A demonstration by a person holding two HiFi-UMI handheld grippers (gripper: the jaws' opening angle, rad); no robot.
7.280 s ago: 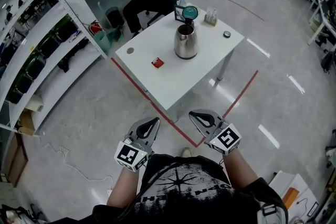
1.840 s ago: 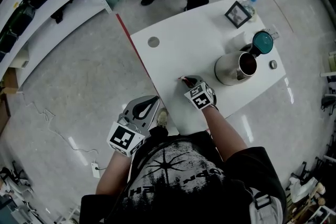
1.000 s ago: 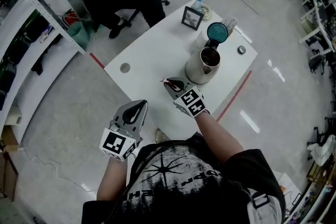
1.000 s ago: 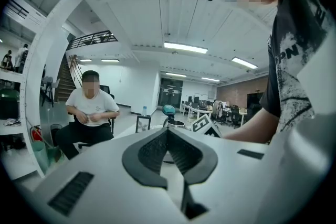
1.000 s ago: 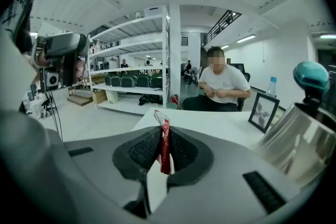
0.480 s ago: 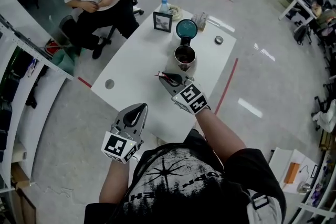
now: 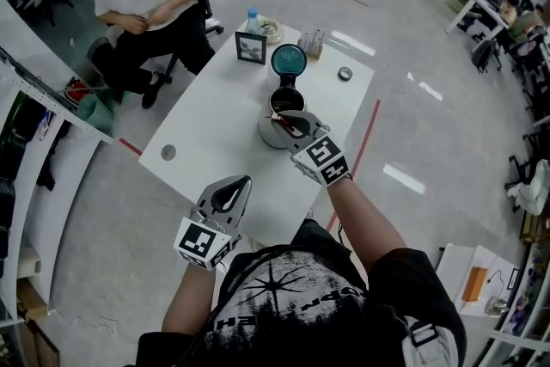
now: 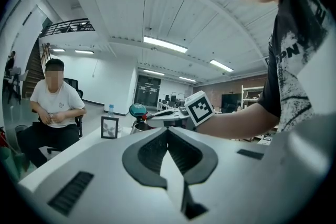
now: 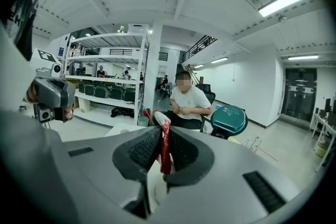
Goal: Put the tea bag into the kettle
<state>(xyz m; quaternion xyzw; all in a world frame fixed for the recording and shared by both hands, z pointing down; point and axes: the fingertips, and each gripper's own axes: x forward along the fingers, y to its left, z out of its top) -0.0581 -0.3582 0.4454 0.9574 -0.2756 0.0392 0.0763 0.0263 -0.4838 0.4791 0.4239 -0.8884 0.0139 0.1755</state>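
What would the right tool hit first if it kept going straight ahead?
Likely the kettle: the right tool, holding the tea bag, points slightly down at its open mouth. Depth is uncertain.

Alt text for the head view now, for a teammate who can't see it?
The right gripper, shut on a red tea bag, is at the mouth of the open kettle on a white table. The left gripper, shut and empty, hangs near the table's front edge; a person sits beyond.
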